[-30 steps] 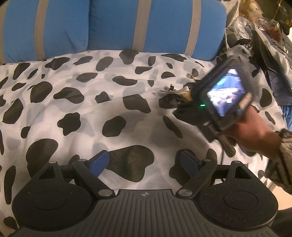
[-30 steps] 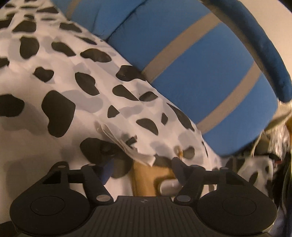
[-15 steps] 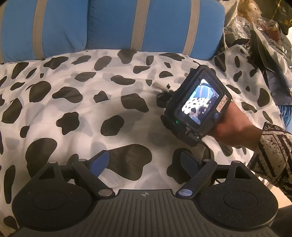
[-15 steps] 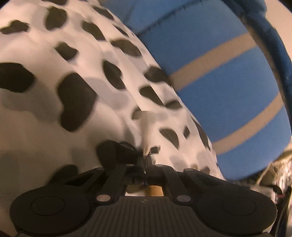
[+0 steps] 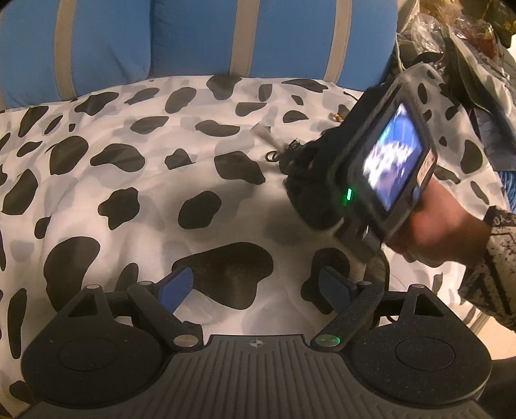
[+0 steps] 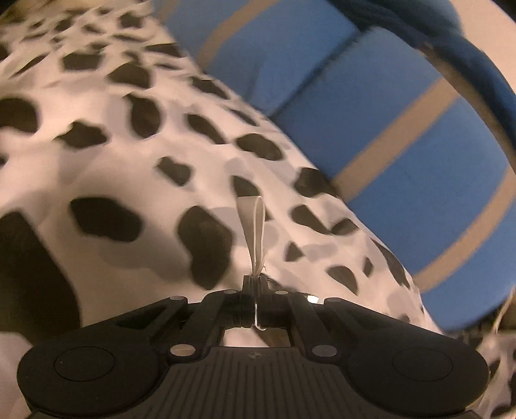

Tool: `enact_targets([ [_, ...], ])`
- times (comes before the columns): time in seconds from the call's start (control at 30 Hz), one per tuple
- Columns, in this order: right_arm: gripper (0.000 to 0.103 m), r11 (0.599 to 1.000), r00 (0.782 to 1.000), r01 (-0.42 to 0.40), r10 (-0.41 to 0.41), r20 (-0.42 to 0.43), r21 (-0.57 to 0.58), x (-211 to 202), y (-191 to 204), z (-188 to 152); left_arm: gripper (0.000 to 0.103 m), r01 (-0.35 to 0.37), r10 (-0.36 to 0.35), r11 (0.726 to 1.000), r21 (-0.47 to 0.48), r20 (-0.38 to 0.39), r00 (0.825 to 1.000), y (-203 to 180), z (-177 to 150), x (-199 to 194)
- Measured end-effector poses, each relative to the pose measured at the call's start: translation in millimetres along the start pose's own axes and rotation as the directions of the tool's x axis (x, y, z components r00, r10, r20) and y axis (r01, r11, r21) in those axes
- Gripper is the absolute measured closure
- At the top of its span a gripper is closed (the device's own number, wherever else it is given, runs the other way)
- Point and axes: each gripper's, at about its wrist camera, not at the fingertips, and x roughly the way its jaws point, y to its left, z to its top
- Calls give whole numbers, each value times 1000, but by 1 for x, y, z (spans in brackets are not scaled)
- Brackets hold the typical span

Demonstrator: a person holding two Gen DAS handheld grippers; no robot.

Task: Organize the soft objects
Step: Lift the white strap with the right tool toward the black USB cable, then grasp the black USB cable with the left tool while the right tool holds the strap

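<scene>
White fabric tag (image 6: 255,232) — pinched in clamped right tool (image 6: 254,283); left tool (image 5: 256,287) gapes empty — blue cushions (image 5: 200,35) behind.

A home, likely a bedroom or a lounging corner. A cow-print cover (image 5: 135,180), white with black blotches, spreads wide and rumpled over something soft. Along its far edge stand plump blue cushions (image 5: 193,35) with beige stripes, touching the cover. Off the cover's right end lies household clutter (image 5: 451,29): crinkled plastic bags and dark fabric in a loose pile.
</scene>
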Motion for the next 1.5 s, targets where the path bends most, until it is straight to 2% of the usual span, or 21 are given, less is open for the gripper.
enact_targets([
  [0.23, 100, 969, 992, 106, -89, -84, 223, 24, -47, -14, 17, 5, -5, 1000, -4, 12, 1000, 0, 2, -4],
  [0.37, 100, 955, 991, 114, -91, -94, 274, 39, -60, -20, 17, 14, -14, 1000, 3, 20, 1000, -2, 4, -5],
  [0.53, 100, 948, 997, 40, -18, -70, 315, 57, -61, -27, 17, -3, 2, 1000, 21, 12, 1000, -2, 3, -3],
  [0.63, 100, 955, 999, -8, 19, -33, 297, 55, -53, -24, 17, -12, 12, 1000, 8, 3, 1000, 1, 3, -1],
  [0.73, 100, 959, 996, -90, 89, 16, 268, 49, -39, -16, 17, -18, 18, 1000, 11, 0, 1000, 0, 3, 0],
  [0.83, 100, 962, 983, -181, 173, 55, 205, 41, -19, -8, 17, -35, 35, 999, 34, -5, 999, -3, 1, 2],
  [0.9, 100, 965, 978, -208, 199, 67, 163, 33, -10, -2, 17, -49, 49, 998, 47, -2, 999, -2, -1, 4],
  [1.03, 100, 961, 976, -214, 203, 77, 174, 12, -18, 5, 17, -83, 82, 994, 67, 19, 996, -1, -4, 6],
  [1.27, 100, 954, 982, -177, 188, -23, 243, -29, -39, -1, 17, -87, 79, 990, 110, 72, 994, -8, -4, 13],
  [1.5, 100, 926, 980, -137, 179, -88, 352, -74, -54, -20, 17, -168, 133, 962, 216, 165, 977, -15, 5, 30],
])
